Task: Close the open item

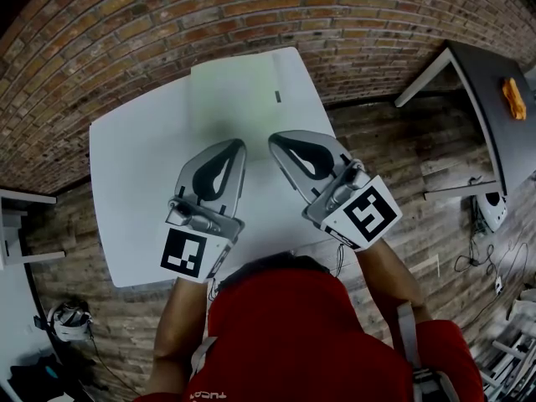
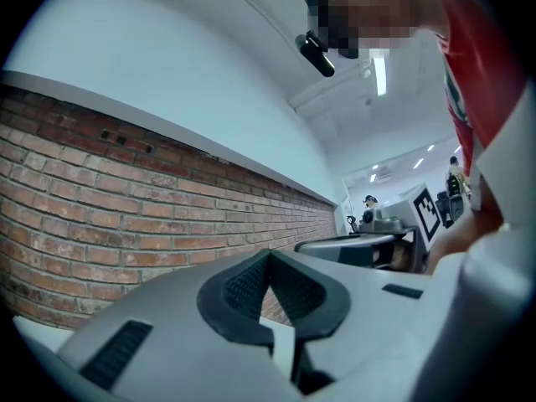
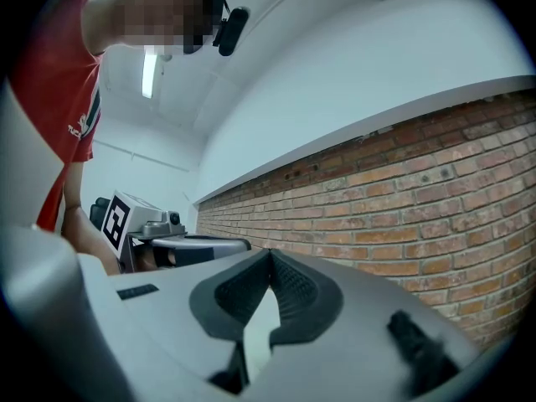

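A pale, flat rectangular item (image 1: pixel 239 90) with a small dark mark (image 1: pixel 277 97) lies on the far part of the white table (image 1: pixel 134 182); whether it is open I cannot tell. My left gripper (image 1: pixel 241 143) hovers over the table's middle with its jaws shut and nothing between them. My right gripper (image 1: pixel 272 138) is close beside it, also shut and empty. Both tips point toward the pale item. In the left gripper view the left gripper's (image 2: pixel 268 254) jaws meet against a brick wall. In the right gripper view the right gripper (image 3: pixel 270 254) looks the same.
A brick wall (image 1: pixel 126 23) runs behind the table. A dark table (image 1: pixel 494 99) with an orange thing (image 1: pixel 513 97) stands at the right on a wooden floor (image 1: pixel 419 157). Cables and gear (image 1: pixel 490 212) lie at the right, more gear (image 1: pixel 67 321) at the lower left.
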Demonstrator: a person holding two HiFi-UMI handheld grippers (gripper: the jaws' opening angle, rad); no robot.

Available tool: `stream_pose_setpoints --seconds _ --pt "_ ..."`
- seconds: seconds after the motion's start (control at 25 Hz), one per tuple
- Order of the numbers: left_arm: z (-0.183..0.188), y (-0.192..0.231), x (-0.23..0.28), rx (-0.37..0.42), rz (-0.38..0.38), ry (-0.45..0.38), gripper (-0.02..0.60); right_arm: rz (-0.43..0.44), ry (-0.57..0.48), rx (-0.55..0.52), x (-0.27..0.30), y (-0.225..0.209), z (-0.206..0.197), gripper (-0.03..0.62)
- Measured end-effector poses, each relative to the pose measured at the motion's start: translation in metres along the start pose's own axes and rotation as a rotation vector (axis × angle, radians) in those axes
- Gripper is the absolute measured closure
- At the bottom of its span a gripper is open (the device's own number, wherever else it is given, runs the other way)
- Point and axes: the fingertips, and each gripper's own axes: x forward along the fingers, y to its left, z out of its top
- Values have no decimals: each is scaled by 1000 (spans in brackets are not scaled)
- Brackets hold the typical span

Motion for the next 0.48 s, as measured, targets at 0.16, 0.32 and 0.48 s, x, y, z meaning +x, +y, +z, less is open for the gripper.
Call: stream_pose_setpoints --seconds 0.16,0.32,0.48 --pt "0 -4 -3 4 -5 2 569 6 -4 2 -3 4 0 562" --pt "0 -7 -6 7 -8 3 569 9 -2 1 -7 8 -1 563" --pt "1 -12 -8 11 -12 2 569 10 2 -2 -10 11 -1 563"
